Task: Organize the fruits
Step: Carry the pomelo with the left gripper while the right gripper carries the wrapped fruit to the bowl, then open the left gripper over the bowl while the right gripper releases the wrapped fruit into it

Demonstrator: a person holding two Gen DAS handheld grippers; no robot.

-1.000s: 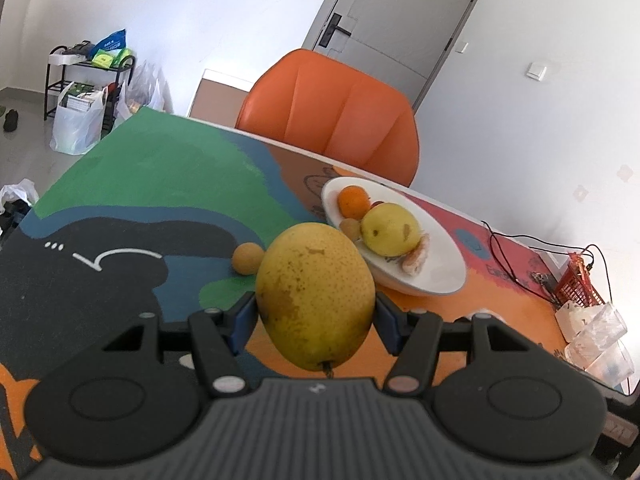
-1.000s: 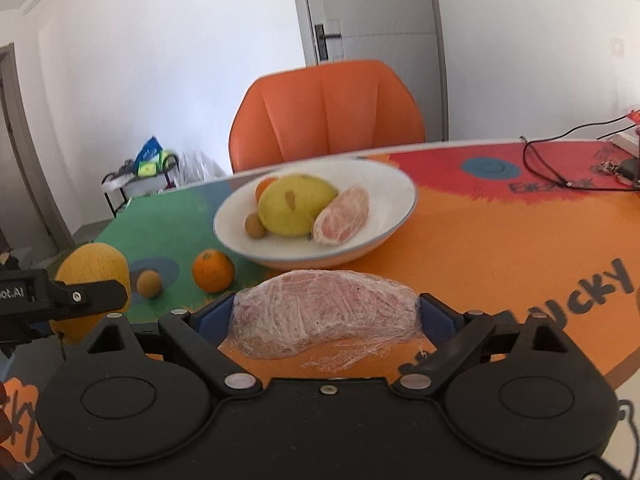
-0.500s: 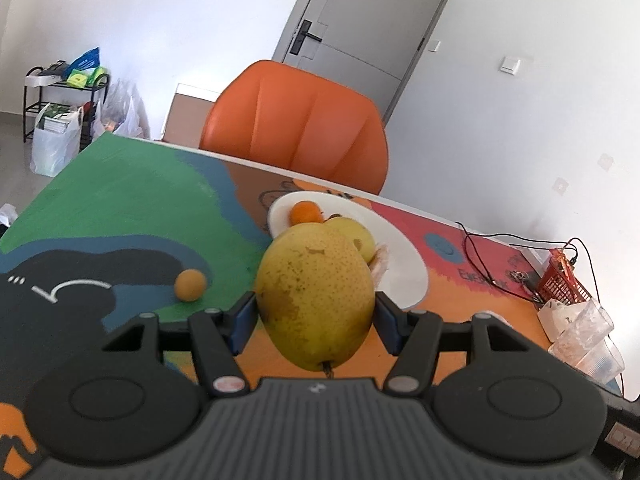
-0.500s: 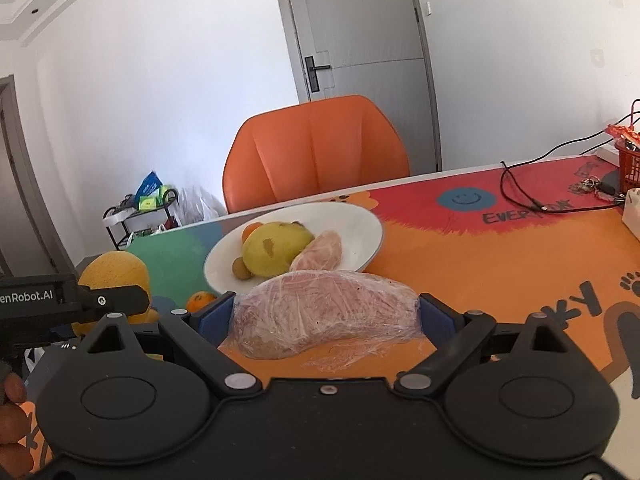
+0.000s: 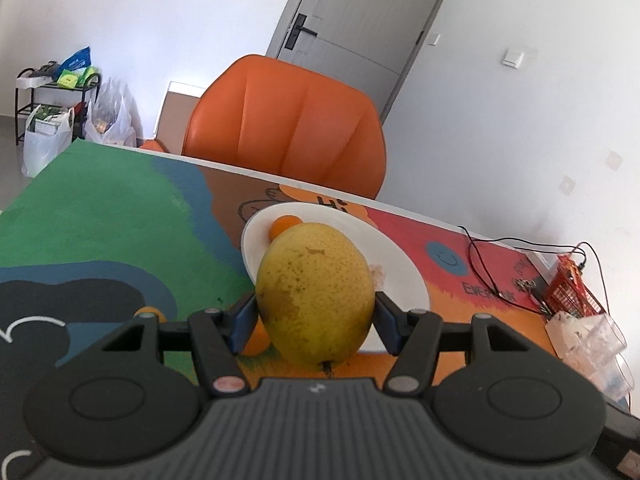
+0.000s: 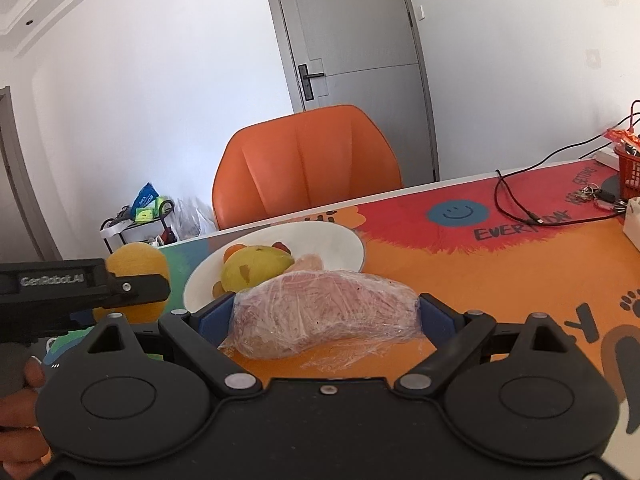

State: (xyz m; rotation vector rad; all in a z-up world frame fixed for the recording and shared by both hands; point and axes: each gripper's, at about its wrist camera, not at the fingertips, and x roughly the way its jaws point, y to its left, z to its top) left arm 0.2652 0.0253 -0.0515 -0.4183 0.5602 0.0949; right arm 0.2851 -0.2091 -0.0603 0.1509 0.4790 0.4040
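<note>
Both tools carried fruit nearer white plate [image 5: 404, 276], slightly higher.

Speckled yellow pear [image 5: 316, 292] stem-down before white plate [image 5: 404, 276]; film-wrapped pink wedge [image 6: 324, 312] lies crosswise
</note>
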